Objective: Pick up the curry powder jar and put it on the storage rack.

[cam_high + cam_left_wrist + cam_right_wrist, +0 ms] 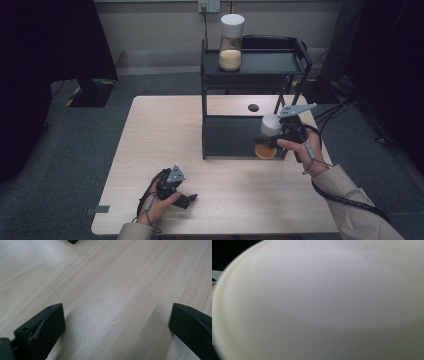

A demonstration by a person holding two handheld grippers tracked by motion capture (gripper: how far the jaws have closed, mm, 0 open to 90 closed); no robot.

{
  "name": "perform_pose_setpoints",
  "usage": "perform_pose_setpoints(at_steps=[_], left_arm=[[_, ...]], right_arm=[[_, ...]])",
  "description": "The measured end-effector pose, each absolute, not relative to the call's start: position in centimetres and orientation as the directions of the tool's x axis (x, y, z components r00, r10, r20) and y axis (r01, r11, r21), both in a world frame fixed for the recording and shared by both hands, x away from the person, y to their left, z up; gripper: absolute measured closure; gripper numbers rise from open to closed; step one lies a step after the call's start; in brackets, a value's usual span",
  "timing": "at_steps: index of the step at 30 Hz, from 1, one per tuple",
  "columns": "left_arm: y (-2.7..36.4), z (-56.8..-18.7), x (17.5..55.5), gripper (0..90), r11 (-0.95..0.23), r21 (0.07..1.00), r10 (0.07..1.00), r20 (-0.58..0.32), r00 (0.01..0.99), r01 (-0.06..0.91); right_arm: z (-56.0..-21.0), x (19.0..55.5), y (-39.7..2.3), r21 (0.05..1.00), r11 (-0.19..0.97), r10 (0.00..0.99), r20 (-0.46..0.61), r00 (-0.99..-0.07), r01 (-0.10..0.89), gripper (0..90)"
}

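— What have the jaws got right now?

— My right gripper is clamped tight on a jar with a white lid and orange-brown contents. In the right gripper view the pale lid sits so close that I can't make out the pads themselves. From above, I judge the jar to be at the front right corner of the rack's lower shelf, whether resting on it or just above it I can't tell.

— And the left?

— My left gripper is idle. Its jaws stand wide apart over bare table, nothing between them, down near my edge of the table.

— How far along are we?

— Roughly halfway, by my reading. A second jar, white lid, pale yellow grain inside, already stands upright on the top shelf of the black rack. The one in my grip is the piece left. If it belongs beside the other one, what remains is the lift to the top shelf, setting it down upright and letting go.

— Anything else out there?

— A small dark disc on the table behind the rack, untouched.
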State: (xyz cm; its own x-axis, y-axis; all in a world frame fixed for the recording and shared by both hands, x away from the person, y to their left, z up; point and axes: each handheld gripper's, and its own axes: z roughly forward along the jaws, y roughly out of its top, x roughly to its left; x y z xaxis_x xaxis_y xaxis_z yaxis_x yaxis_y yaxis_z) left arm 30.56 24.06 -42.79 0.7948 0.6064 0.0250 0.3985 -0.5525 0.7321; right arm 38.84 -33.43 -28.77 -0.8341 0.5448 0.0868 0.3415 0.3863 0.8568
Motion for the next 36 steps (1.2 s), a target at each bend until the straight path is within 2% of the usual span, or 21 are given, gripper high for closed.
perform_pose_setpoints(at_steps=[12,36], left_arm=[[24.1,-42.8,30.6,0.0,-0.552,0.732,0.607,0.025,0.795,0.399],[24.1,-42.8,30.6,0.0,-0.554,0.731,0.606,0.025,0.795,0.398]], right_arm=[[-26.1,39.6,-32.9,0.852,0.394,0.555,0.078,-0.828,0.345,33.5],[-18.6,41.2,-32.8,0.863,0.396,0.546,0.053,-0.836,0.313,33.7]])
